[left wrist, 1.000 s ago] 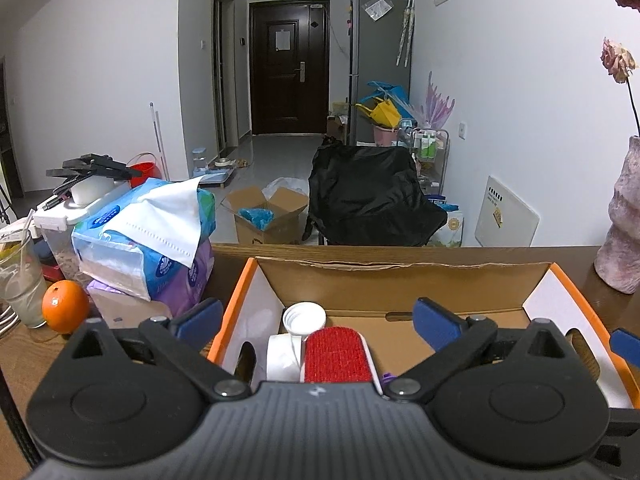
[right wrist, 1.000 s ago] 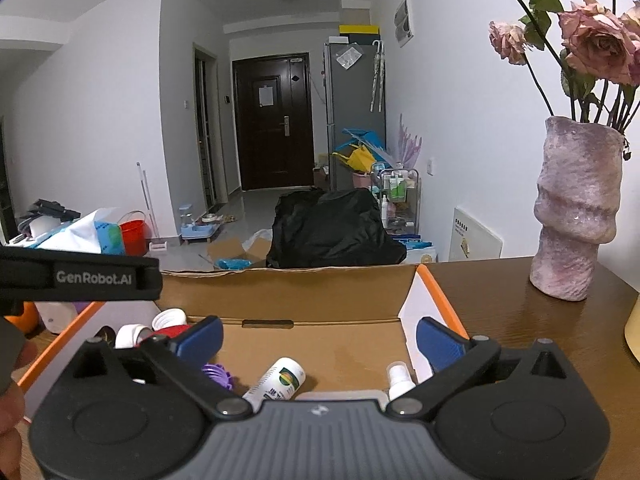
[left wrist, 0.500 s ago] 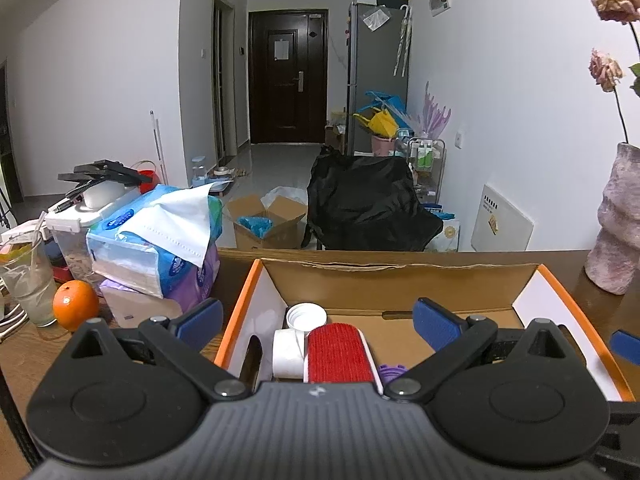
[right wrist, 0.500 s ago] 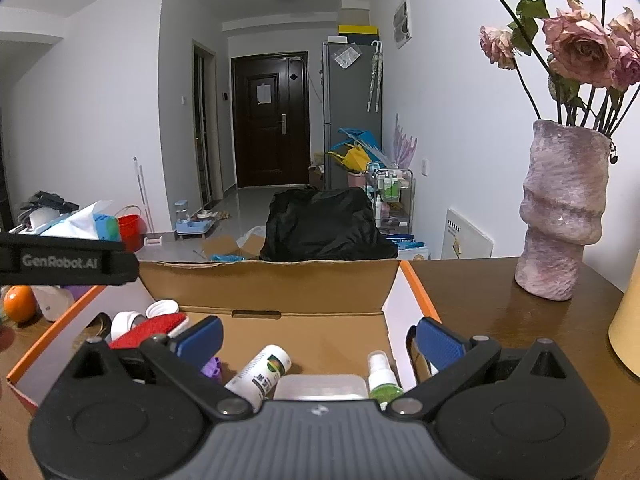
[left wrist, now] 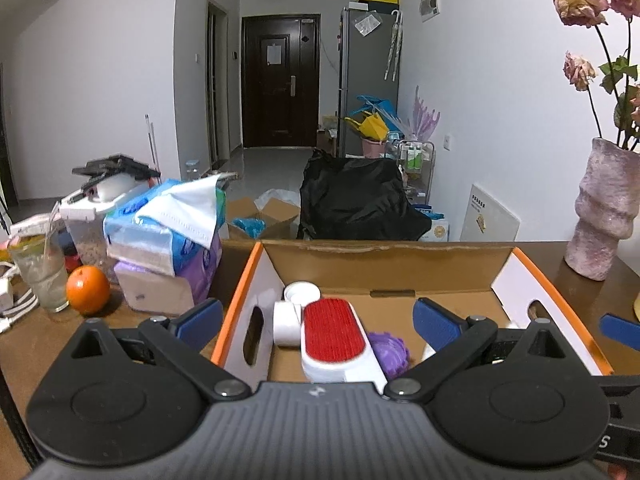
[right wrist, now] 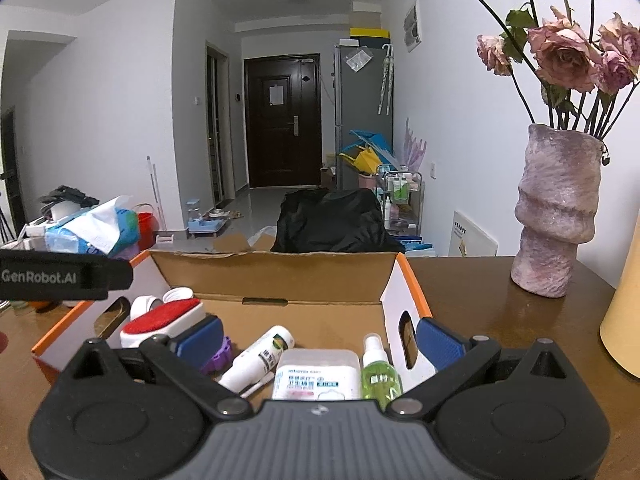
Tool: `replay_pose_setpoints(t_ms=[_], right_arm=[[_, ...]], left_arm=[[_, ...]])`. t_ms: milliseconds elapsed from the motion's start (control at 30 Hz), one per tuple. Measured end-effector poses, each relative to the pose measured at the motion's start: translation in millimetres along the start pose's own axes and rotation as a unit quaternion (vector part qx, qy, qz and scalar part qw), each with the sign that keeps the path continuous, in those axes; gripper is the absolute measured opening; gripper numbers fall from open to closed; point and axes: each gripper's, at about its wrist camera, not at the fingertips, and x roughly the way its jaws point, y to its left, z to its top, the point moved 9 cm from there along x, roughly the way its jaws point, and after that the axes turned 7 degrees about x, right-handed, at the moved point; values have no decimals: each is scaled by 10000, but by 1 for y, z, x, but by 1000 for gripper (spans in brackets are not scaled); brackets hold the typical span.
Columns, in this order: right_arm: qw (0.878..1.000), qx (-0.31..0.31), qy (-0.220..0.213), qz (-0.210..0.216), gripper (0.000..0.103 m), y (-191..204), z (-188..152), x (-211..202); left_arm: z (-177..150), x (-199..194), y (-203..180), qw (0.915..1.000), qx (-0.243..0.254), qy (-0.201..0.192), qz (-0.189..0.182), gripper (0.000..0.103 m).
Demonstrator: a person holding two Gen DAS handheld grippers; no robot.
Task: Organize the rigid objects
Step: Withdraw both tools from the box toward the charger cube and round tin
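An open cardboard box with orange edges [left wrist: 384, 266] [right wrist: 280, 276] stands on the wooden table. It holds a white brush with a red pad [left wrist: 332, 336] [right wrist: 160, 318], white caps [left wrist: 302, 292], a purple item [left wrist: 390, 350], a white tube [right wrist: 260, 358], a clear cotton-swab case [right wrist: 316, 374] and a green spray bottle [right wrist: 378, 372]. My left gripper [left wrist: 318, 322] is open and empty above the box's near left side. My right gripper [right wrist: 318, 340] is open and empty above its near right side.
Left of the box are tissue packs [left wrist: 168, 232], an orange [left wrist: 87, 290] and a glass [left wrist: 38, 268]. A pink vase with dried roses [right wrist: 556, 216] stands at the right, with a yellow object [right wrist: 626, 320] at the edge. A black chair [left wrist: 360, 204] is behind the table.
Both grippers have pulled back and risen, so more of the box's contents show. Both stay open and empty.
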Motion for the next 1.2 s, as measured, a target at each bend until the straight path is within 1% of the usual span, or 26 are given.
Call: replay_pose_setpoints(t_ms=[300,700,1200], right_arm=[[9999,-72,43,87,103,-1,-9,-23],[9999,-108,74,9,103,-20,-27,-57],[9997,-117,229,-9,103,-41,-51,-87]], left_arm=[[-19,-26,0,9999,-99,78,42,103],[-43,-56,-10,9999,-48,99,23,103],[-79,-78,-26,9990,43,435,-50,103]])
